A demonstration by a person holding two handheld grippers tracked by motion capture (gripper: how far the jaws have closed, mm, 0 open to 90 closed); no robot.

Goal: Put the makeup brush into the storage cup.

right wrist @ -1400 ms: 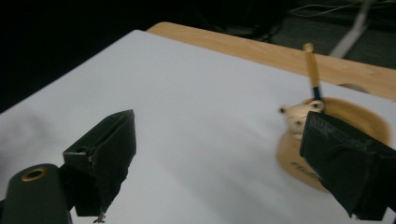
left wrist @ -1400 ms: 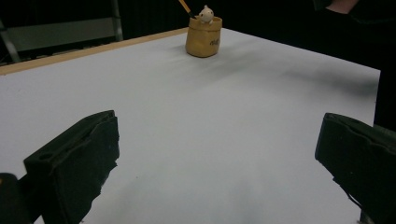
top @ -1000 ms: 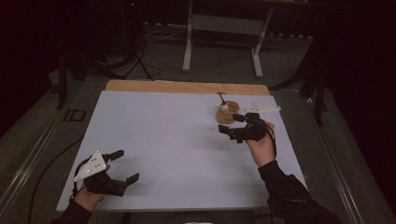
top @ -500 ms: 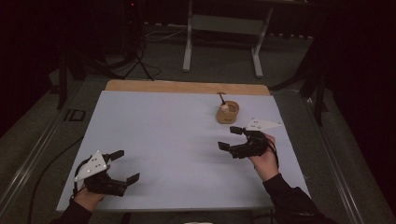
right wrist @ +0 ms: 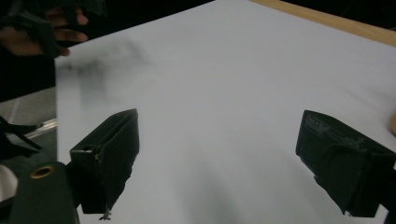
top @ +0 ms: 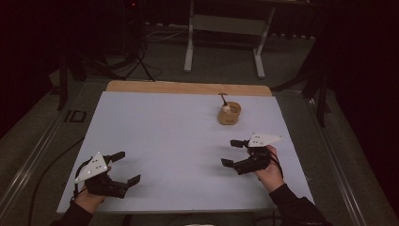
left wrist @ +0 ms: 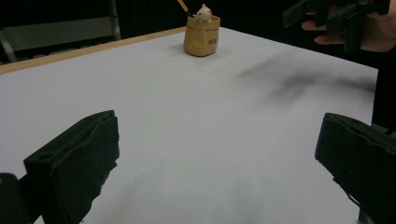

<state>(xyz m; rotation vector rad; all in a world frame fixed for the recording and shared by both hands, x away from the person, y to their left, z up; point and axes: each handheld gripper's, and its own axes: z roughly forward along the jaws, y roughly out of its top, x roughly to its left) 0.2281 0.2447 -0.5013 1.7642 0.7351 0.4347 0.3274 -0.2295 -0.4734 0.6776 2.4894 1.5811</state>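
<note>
One small tan pot-shaped holder (top: 229, 114) stands upright on the white-covered tabletop (top: 174, 141), toward the far right part of it, near the bare wooden strip (top: 188, 87) along the far edge. The left gripper view shows dark writing on the holder's front, too small to read. Two things stick out of its top: one thin dark-tipped stick (left wrist: 183, 7) leaning to the left, and one small pale rounded figure (left wrist: 203, 12) beside it.

There are two tongs, one in each of the person's hands. The left tongs (top: 123, 167) are at the near left corner of the tabletop, with the jaws wide apart and nothing between them; a grey three-cornered plate (top: 91, 166) sits on top. The right tongs (top: 234, 152) are at the near right part, on the person's side of the holder and well apart from it, also spread wide and empty, with a pale three-cornered plate (top: 264, 139) on top. In each gripper view the two black jaws rise at either side with only bare white surface between them.

Beyond the tabletop, one pale metal stand (top: 225, 28) with two legs rests on the dark floor, and a dark tripod-like stand (top: 139, 56) is to its left.
</note>
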